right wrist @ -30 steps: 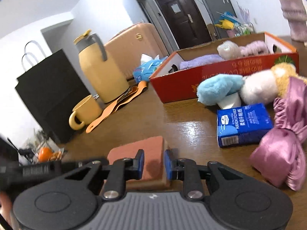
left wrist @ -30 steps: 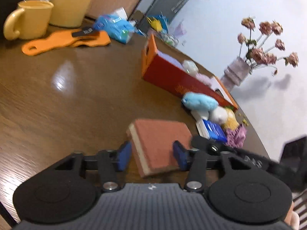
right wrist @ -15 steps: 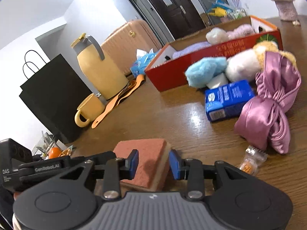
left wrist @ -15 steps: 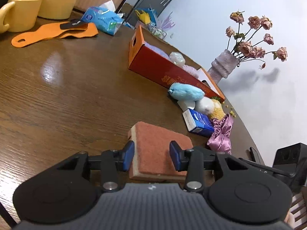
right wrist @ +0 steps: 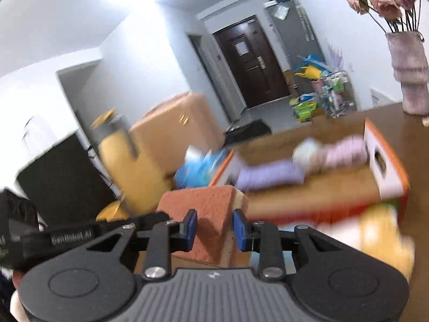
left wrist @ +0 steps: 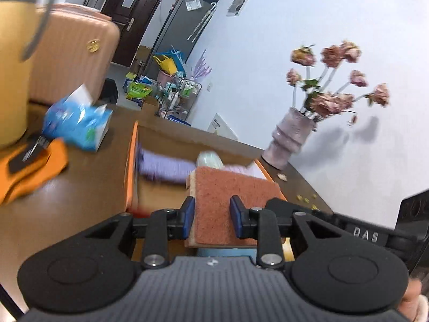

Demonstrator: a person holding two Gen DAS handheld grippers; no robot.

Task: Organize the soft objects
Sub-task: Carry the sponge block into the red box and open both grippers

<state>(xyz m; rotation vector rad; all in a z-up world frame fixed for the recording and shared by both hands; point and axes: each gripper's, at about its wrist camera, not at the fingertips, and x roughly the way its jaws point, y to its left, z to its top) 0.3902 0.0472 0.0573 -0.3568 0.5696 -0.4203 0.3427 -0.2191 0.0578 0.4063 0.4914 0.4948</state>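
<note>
Sponge (left wrist: pixel 230 196): orange-topped, being held in the air over the open orange box (left wrist: pixel 131 166) on the desk (left wrist: pixel 80 198); left gripper (left wrist: pixel 211 216) and right gripper (right wrist: pixel 214 226) each pinching one end, jaws having just been closing on it; purple cloth (right wrist: pixel 268 177) lying inside the box.

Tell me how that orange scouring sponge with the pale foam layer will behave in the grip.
The orange scouring sponge probably compresses: both tongs, left and right, pinch it. It looks light, staying level when held only at its near end. Its rough face likely resists slipping.
</note>
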